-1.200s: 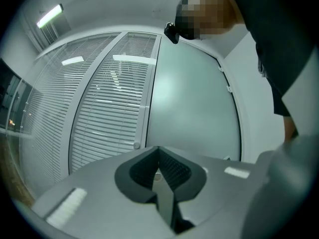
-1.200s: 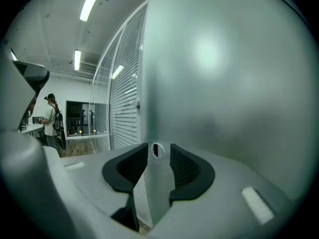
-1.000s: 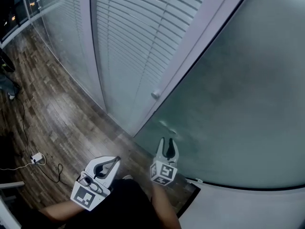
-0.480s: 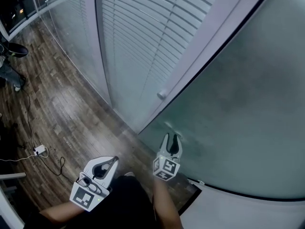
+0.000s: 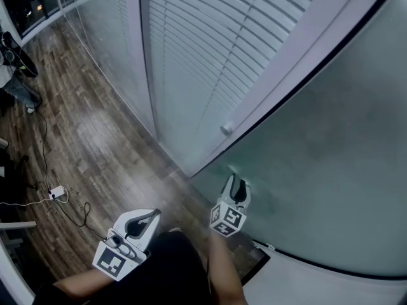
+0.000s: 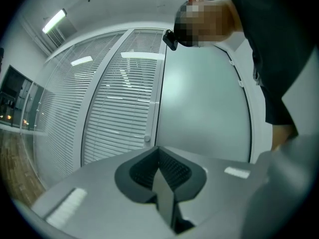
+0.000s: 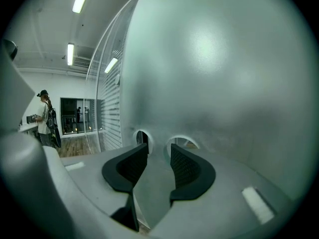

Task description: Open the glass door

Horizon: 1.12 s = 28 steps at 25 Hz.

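Observation:
The frosted glass door (image 5: pixel 318 145) curves across the right of the head view and fills the right gripper view (image 7: pixel 214 73). Two small round holes (image 7: pixel 182 143) pierce it near its edge. My right gripper (image 5: pixel 238 182) is open right at the glass; its jaws have just been opening, and the tips (image 7: pixel 158 151) stand by the two holes with only the glass strip ahead of them. My left gripper (image 5: pixel 147 217) is held low and back from the door, shut on nothing (image 6: pixel 160 166). A round knob (image 5: pixel 226 129) sits on the pale frame beside the door.
Glass walls with slatted blinds (image 5: pixel 191 49) run left of the door. On the wooden floor (image 5: pixel 95 138) lie a cable and a white adapter (image 5: pixel 57 192). A person (image 7: pixel 45 116) stands far off down the room. A dark threshold (image 5: pixel 254 265) lies at the door's foot.
My right gripper has moved forward and a little down, closer to the door's holes. The left gripper has stayed where it was.

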Each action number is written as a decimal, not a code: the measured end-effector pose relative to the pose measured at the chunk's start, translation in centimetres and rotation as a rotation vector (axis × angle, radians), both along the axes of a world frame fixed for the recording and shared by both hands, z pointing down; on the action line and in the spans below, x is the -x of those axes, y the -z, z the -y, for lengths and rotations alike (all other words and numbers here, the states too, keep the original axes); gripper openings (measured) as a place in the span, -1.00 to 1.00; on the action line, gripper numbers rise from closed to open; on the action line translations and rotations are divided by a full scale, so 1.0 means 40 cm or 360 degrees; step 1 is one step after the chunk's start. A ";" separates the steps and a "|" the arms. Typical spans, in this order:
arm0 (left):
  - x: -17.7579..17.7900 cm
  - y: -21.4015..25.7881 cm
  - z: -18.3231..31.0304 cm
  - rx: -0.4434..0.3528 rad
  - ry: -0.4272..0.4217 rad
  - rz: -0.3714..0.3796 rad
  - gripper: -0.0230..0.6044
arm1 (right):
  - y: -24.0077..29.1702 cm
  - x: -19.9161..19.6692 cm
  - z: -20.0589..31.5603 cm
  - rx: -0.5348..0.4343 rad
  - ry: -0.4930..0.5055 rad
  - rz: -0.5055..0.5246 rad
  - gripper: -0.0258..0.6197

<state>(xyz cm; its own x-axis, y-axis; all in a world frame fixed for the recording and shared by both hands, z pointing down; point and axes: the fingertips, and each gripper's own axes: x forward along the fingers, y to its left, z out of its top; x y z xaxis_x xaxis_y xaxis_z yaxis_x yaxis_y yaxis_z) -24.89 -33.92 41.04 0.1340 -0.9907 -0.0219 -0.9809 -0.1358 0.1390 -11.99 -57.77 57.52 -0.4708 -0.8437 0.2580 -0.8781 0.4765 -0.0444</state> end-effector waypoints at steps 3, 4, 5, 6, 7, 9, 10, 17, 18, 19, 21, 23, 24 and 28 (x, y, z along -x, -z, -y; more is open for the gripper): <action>-0.013 -0.004 -0.002 0.0001 -0.0020 0.0010 -0.93 | -0.007 -0.003 -0.002 0.0004 -0.0004 -0.0003 -0.52; -0.014 -0.007 -0.004 0.0005 -0.0023 0.0008 -0.93 | -0.008 -0.005 -0.003 0.0003 -0.0006 -0.0002 -0.52; -0.013 -0.010 -0.006 0.0009 -0.0022 0.0003 -0.93 | -0.008 -0.007 -0.002 -0.0001 -0.0008 -0.0001 -0.52; -0.010 -0.011 -0.007 0.0013 -0.0015 -0.0002 -0.93 | -0.007 -0.008 0.001 -0.0006 -0.0012 0.0000 -0.52; -0.006 -0.011 -0.009 0.0015 -0.0006 -0.0007 -0.93 | -0.005 -0.007 0.004 -0.0012 -0.0016 -0.0001 -0.52; 0.002 -0.015 -0.016 0.0016 0.0014 -0.0010 -0.93 | -0.007 -0.007 0.007 -0.0028 -0.0024 -0.0007 -0.52; 0.004 -0.021 -0.020 0.0019 0.0025 -0.0009 -0.93 | -0.012 -0.008 0.006 -0.0037 -0.0027 -0.0012 -0.52; 0.002 -0.006 -0.038 0.0031 0.0050 -0.0019 -0.93 | 0.020 0.007 0.019 -0.0050 -0.0039 -0.0019 -0.52; -0.001 -0.002 -0.039 0.0017 0.0043 -0.0032 -0.93 | 0.022 0.008 0.022 -0.0056 -0.0046 -0.0027 -0.52; -0.003 0.006 -0.039 0.0001 0.0039 -0.0042 -0.93 | 0.026 0.006 0.025 -0.0062 -0.0054 -0.0039 -0.52; -0.005 0.030 -0.042 -0.0015 0.0043 -0.0061 -0.93 | 0.045 -0.002 0.027 -0.0069 -0.0061 -0.0061 -0.56; -0.006 0.049 -0.045 -0.0016 0.0049 -0.0079 -0.93 | 0.068 -0.004 0.029 -0.0066 -0.0055 -0.0061 -0.56; -0.004 0.056 -0.045 -0.0015 0.0050 -0.0086 -0.93 | 0.078 -0.004 0.030 -0.0061 -0.0052 -0.0057 -0.57; 0.012 0.070 -0.046 -0.0037 0.0057 -0.0121 -0.93 | 0.091 -0.006 0.030 -0.0041 -0.0043 -0.0041 -0.59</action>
<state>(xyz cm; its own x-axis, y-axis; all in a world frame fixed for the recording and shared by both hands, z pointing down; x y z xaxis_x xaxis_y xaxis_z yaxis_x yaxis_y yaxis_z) -25.38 -32.08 38.23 0.0957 -0.9940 -0.0537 -0.9719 -0.1050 0.2107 -11.76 -58.96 53.88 -0.4415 -0.8624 0.2477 -0.8912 0.4534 -0.0099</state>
